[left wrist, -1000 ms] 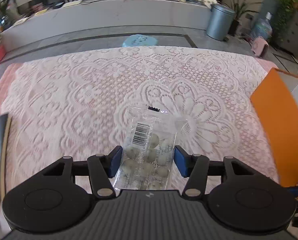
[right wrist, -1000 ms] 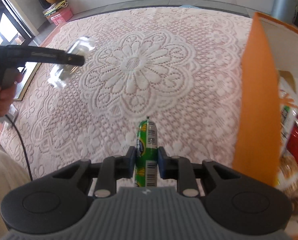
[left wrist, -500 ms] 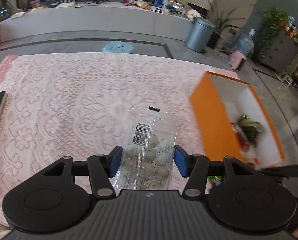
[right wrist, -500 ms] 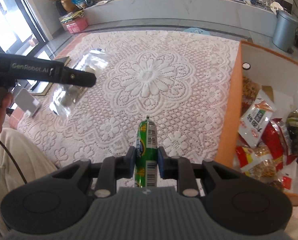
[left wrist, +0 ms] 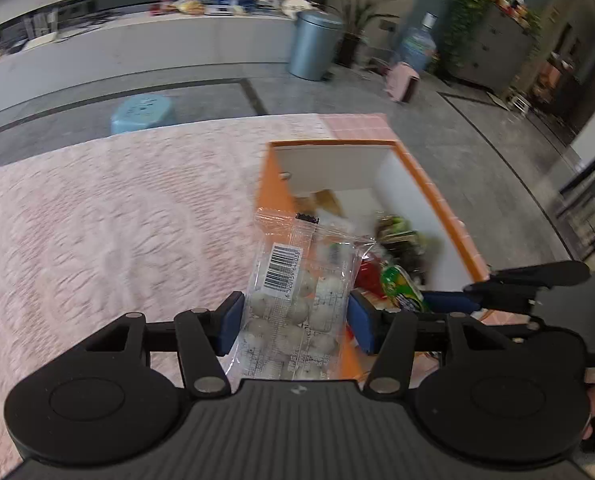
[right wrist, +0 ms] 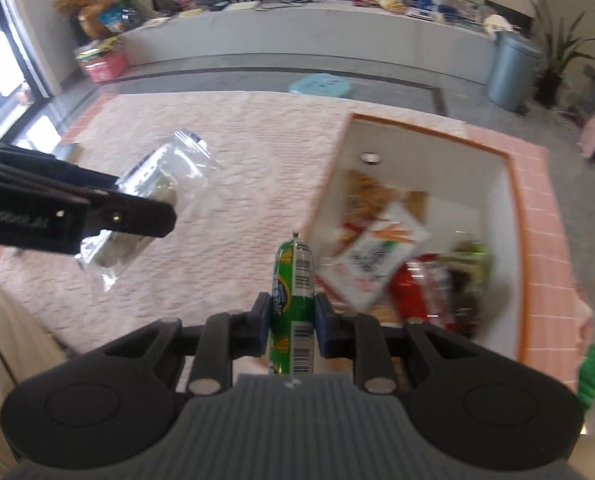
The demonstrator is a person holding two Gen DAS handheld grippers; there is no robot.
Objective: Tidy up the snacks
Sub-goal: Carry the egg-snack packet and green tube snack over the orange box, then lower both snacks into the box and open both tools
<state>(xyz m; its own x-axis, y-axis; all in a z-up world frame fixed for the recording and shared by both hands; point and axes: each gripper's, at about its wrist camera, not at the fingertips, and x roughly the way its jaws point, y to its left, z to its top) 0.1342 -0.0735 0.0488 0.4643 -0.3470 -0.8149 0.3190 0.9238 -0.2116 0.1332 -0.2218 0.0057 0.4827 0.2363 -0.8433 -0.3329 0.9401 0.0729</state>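
My left gripper (left wrist: 295, 322) is shut on a clear bag of pale round sweets (left wrist: 297, 288) with a barcode label, held in the air over the near left wall of the orange box (left wrist: 429, 184). My right gripper (right wrist: 291, 322) is shut on a green sausage stick (right wrist: 293, 288), which points up towards the orange box (right wrist: 515, 216). In the right wrist view the left gripper (right wrist: 153, 220) comes in from the left with the clear bag (right wrist: 157, 184) hanging from it. In the left wrist view the green stick (left wrist: 401, 288) and the right gripper's fingers (left wrist: 449, 302) show at the right.
The orange box with white inner walls stands on the pink lace tablecloth (left wrist: 117, 216) at the table's right end and holds several snack packets (right wrist: 381, 252). Beyond the table are a light blue stool (left wrist: 141, 112), a grey bin (left wrist: 313, 46) and a long counter.
Both grippers rose and swung to the right with their snacks, from over the lace cloth to the orange box. Each grip stayed the same.
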